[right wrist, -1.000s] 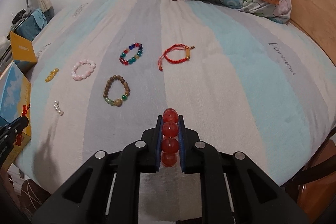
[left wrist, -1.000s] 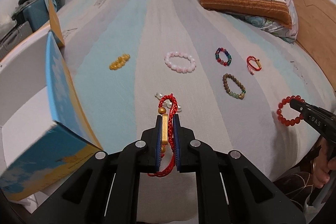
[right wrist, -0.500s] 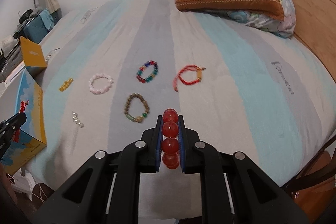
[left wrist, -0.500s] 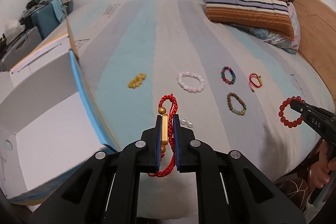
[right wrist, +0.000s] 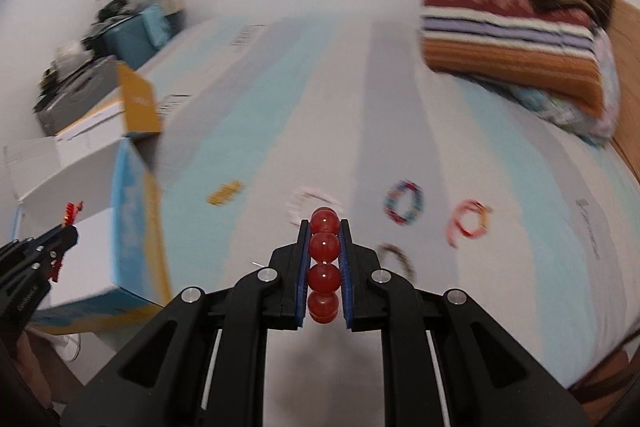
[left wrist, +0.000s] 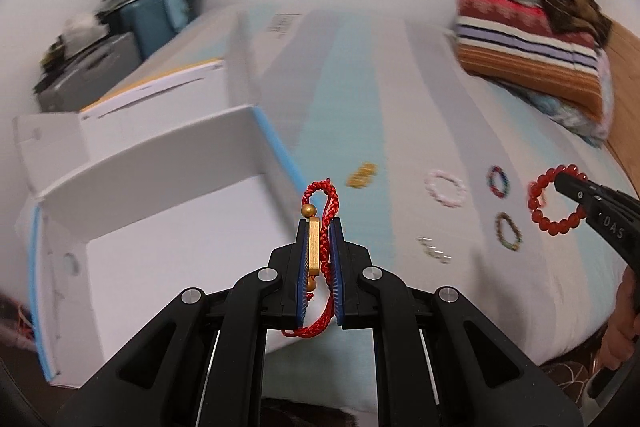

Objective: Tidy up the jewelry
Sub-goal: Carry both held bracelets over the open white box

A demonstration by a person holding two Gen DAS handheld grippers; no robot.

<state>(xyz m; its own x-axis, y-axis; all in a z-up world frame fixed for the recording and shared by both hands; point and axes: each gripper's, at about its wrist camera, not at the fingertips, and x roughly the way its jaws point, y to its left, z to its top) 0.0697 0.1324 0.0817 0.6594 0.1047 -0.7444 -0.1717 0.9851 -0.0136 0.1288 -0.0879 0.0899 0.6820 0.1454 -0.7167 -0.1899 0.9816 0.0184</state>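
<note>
Two bracelets ride toward an open white box (left wrist: 168,227) at the left edge of the bed (left wrist: 360,87). The left gripper (left wrist: 319,251) has its fingers pinched narrow on a red cord bracelet (left wrist: 325,199) with a gold bar, the cord's tail looping loose beneath them and its top loop standing free above the tips. The right gripper (right wrist: 325,267) clamps a red bead bracelet (right wrist: 325,247), four beads stacked between its fingers; from the left wrist view the rest of the ring hangs free off the tips.

The risks look plain. Round, smooth beads offer little to bite on, so a quick swing could let the ring roll out and drop to the bed or past its near edge. The dangling cord could catch on the box's raised flap (left wrist: 160,131) on the way in. Both grippers heading for one opening may also knock together.

Five other pieces lie apart on the bed: a yellow bead piece (left wrist: 361,175), a pink bead bracelet (left wrist: 445,188), a multicolour bracelet (left wrist: 498,180), a brown bead bracelet (left wrist: 508,231) and a small pearl string (left wrist: 434,250); a stray sweep could scatter them.
</note>
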